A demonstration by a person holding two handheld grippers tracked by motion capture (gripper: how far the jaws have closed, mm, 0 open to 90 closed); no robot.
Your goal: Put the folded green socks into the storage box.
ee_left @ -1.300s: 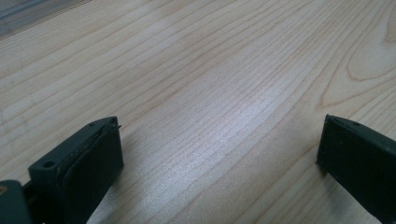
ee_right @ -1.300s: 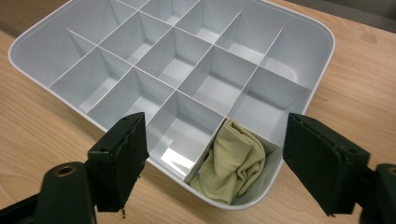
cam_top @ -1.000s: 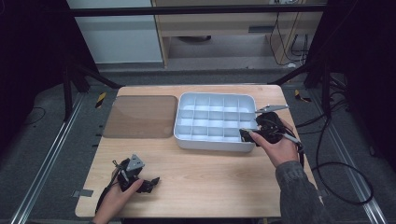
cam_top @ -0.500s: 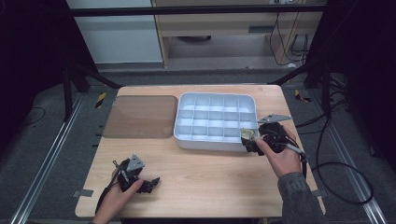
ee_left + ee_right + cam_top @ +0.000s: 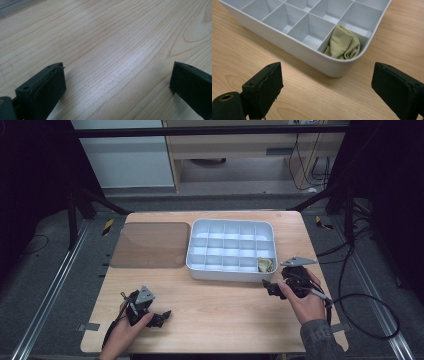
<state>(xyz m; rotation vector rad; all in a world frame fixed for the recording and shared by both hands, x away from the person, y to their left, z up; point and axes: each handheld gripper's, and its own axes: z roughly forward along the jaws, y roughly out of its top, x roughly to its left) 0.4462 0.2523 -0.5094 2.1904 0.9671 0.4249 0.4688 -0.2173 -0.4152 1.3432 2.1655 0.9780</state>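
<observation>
Fingers on both my grippers are spread wide and hold nothing; my right gripper (image 5: 274, 287) sits just outside the tray (image 5: 200, 265), by its near right corner, where the cloth (image 5: 343, 43) lies bunched in the corner cell; my left gripper (image 5: 161, 316) rests on the surface (image 5: 225, 310), well apart. To finish well, I judge I should draw the right one straight off, low and slow, clear of the tray's wall, so nothing nudges it; the cloth should stay put.
</observation>
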